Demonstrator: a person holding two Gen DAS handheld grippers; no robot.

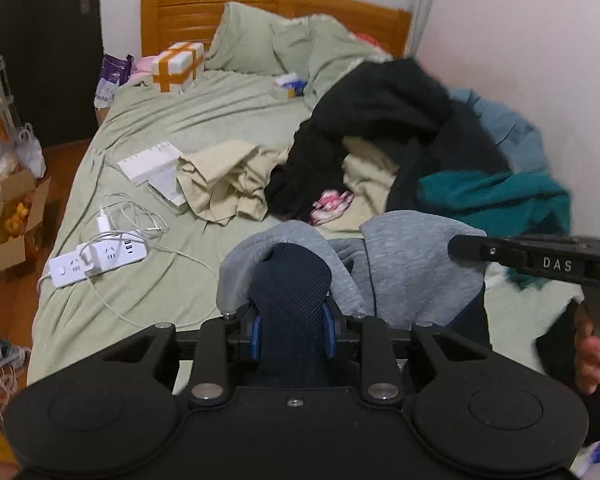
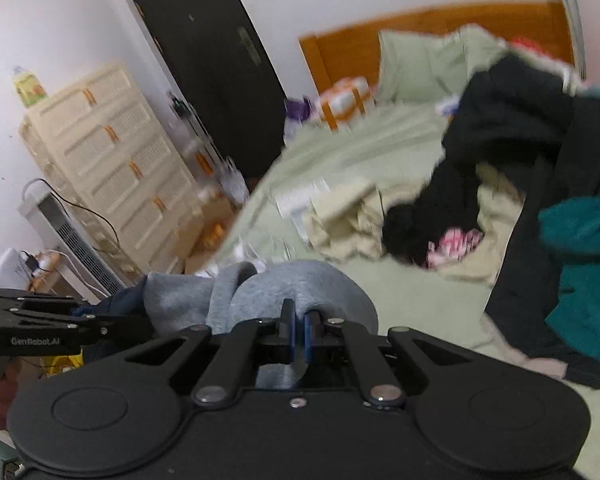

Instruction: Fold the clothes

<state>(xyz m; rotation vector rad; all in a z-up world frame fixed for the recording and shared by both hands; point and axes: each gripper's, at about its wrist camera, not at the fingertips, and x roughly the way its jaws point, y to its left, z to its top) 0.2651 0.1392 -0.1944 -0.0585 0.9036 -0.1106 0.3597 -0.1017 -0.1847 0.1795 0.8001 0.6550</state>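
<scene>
As seen from the left wrist, the left gripper (image 1: 292,320) is clamped on a thick bunch of the grey and navy garment (image 1: 412,264), navy ribbed cloth filling the gap between its blue pads. That garment hangs between the two tools above the near end of the bed (image 1: 148,280), with the right gripper (image 1: 460,246) entering from the right and meeting the grey fabric. Judged soft, limp and of moderate weight, it will sag wherever unsupported; holds at hem or shoulder corners would serve best.

From the right wrist, the right gripper (image 2: 299,330) has its fingers nearly together, pinching a thin fold of grey fleece. A heap of other clothes (image 2: 512,148) lies beyond on the sheet. Blur limits finer detail.
</scene>
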